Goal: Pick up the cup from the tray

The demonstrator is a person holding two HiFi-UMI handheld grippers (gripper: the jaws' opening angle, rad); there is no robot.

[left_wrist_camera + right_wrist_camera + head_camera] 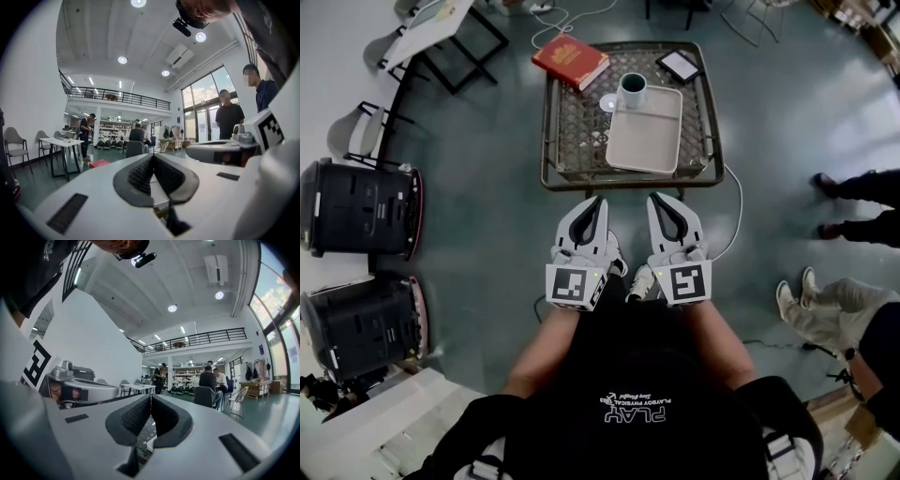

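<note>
A grey-green cup [632, 91] stands upright at the far left corner of a pale tray [649, 141] on a low wire-mesh table [567, 141]. Both grippers hang side by side short of the table's near edge, well away from the cup. My left gripper [597, 202] has its jaws together with nothing between them, and its tips [153, 157] meet in its own view. My right gripper [655, 199] is also shut and empty, its tips [151, 397] touching. The tray's edge [151, 444] peeks below the right jaws.
On the mesh table lie a red book [570, 60], a small dark-framed tablet [680, 65] and a round white lid [608, 102]. Black cases [356, 208] stand on the floor at left, chairs and a white table [431, 28] beyond. People's legs [853, 197] are at right.
</note>
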